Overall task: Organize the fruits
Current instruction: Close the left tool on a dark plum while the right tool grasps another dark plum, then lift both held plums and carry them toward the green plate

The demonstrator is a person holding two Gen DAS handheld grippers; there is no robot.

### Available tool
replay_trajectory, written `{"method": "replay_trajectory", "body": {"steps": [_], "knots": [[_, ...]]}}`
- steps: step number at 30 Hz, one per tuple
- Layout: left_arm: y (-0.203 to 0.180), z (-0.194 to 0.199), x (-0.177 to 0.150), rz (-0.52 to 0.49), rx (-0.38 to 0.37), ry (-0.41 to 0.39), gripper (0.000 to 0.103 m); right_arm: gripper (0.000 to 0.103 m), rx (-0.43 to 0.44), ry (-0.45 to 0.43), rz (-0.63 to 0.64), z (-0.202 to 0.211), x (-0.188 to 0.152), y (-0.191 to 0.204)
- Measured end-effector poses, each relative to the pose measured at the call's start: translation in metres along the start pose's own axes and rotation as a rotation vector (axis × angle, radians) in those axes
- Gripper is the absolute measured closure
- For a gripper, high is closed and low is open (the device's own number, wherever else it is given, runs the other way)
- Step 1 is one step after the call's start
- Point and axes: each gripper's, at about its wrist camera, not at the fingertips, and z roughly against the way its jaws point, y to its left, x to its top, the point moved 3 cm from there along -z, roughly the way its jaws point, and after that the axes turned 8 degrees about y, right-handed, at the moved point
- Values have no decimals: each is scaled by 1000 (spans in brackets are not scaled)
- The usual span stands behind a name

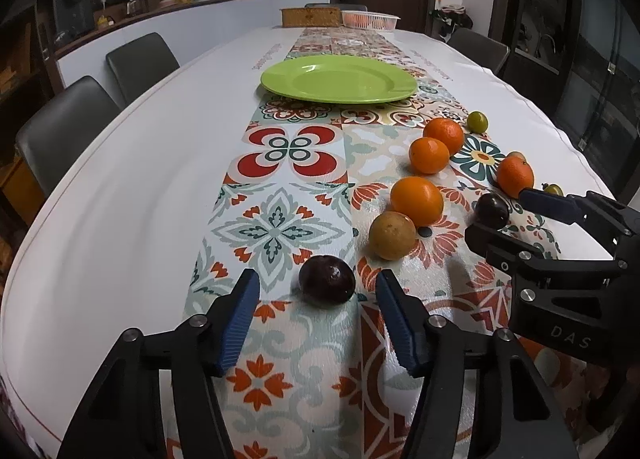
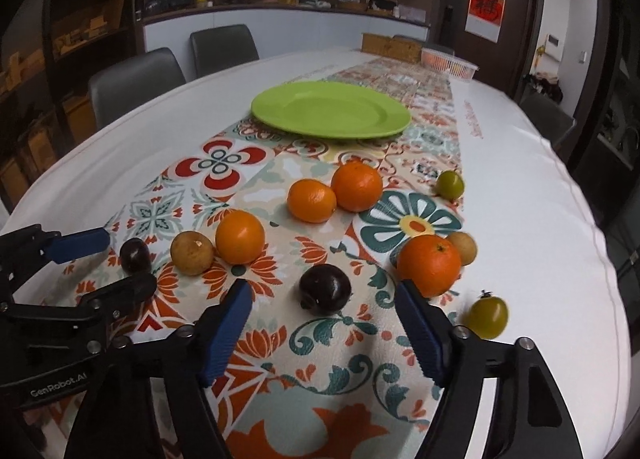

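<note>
Left wrist view: left gripper spread wide, grasping nothing, straddling a dark plum resting on the patterned runner of the bench. Plum centred just ahead of the blue pads, touching neither. Probably light, smooth-skinned and easily bruised; best taken across its widest girth with gentle closure. Beyond it, a brown round fruit beside an orange, and an empty green plate well apart.

Right wrist view: right gripper likewise released and empty, flanking a second dark plum lying between and slightly ahead of the fingers. Another orange just beside the right finger, perhaps touching it; hard to tell under fisheye distortion. Small green fruit outside that finger. Green plate far ahead on the runner.
</note>
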Motion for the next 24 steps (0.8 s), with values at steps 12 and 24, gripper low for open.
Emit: {"method": "replay_trajectory", "body": {"steps": [12, 24], "knots": [[3, -5, 5, 9, -51, 32, 71, 49, 29, 55, -5, -13, 3, 3], [2, -5, 8, 18, -61, 44, 74, 70, 7, 59, -9, -16, 7, 0]]}}
